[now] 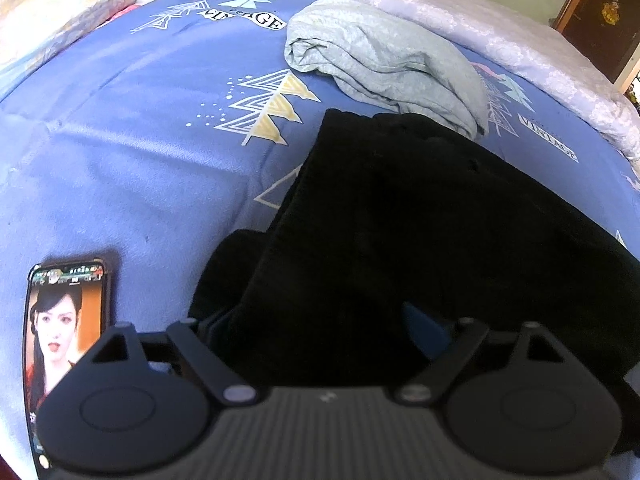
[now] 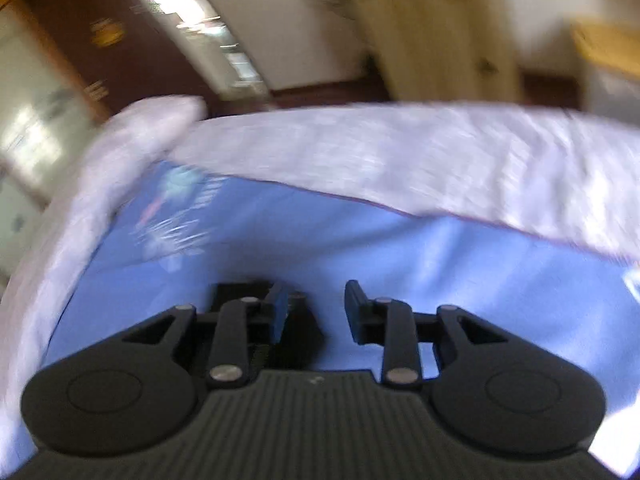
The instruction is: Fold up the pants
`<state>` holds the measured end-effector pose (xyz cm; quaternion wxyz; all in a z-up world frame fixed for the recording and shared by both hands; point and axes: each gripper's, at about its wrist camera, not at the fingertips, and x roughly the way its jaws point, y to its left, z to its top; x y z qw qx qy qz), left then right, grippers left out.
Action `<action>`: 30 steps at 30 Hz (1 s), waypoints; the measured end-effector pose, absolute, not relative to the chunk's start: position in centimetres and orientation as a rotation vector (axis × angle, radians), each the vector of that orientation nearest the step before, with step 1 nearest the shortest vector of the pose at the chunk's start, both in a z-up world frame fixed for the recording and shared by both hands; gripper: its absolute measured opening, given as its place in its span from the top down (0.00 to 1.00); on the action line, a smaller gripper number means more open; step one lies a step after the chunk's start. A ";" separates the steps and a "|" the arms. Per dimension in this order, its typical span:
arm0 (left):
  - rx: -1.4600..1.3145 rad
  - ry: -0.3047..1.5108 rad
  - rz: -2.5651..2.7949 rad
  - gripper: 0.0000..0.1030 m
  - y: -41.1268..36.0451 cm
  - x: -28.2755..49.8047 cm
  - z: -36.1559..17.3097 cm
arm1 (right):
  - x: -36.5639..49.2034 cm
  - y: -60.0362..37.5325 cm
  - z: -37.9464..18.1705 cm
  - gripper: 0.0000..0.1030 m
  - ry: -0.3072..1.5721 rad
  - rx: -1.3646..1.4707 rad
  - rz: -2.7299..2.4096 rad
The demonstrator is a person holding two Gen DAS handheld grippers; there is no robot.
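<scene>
One black pants [image 1: 420,220] between spread left tool [image 1: 320,328], right tool [image 2: 316,312] parted, empty, one phone [image 1: 66,320]

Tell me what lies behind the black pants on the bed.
Behind the black pants lies a rolled pale grey-green garment on the blue patterned bedsheet, then a white quilt. The garment's near edge is hidden by the pants.

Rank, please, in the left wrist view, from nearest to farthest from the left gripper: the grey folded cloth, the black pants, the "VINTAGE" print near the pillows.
1. black pants: lying between the wide-set fingers of the left gripper.
2. grey folded cloth: beyond the pants, upper middle.
3. "VINTAGE" print: farthest, upper left of the cloth.
</scene>
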<state>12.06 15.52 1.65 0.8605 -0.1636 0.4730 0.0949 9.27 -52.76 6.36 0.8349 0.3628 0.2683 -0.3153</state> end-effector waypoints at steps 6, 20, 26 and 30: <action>-0.325 0.997 0.205 0.14 15.2 12.3 1.4 | 17.6 -46.3 6.2 0.62 0.723 0.504 -0.422; -0.358 0.899 0.221 0.15 17.4 14.4 3.5 | 22.0 -32.4 3.9 0.60 0.878 0.080 -0.006; -0.311 0.918 0.181 0.15 15.9 15.0 2.2 | 22.0 -30.3 1.7 0.97 0.918 -0.003 0.023; -0.337 0.922 0.204 0.17 16.1 15.3 1.7 | 25.6 -32.7 1.0 0.97 0.858 0.088 -0.104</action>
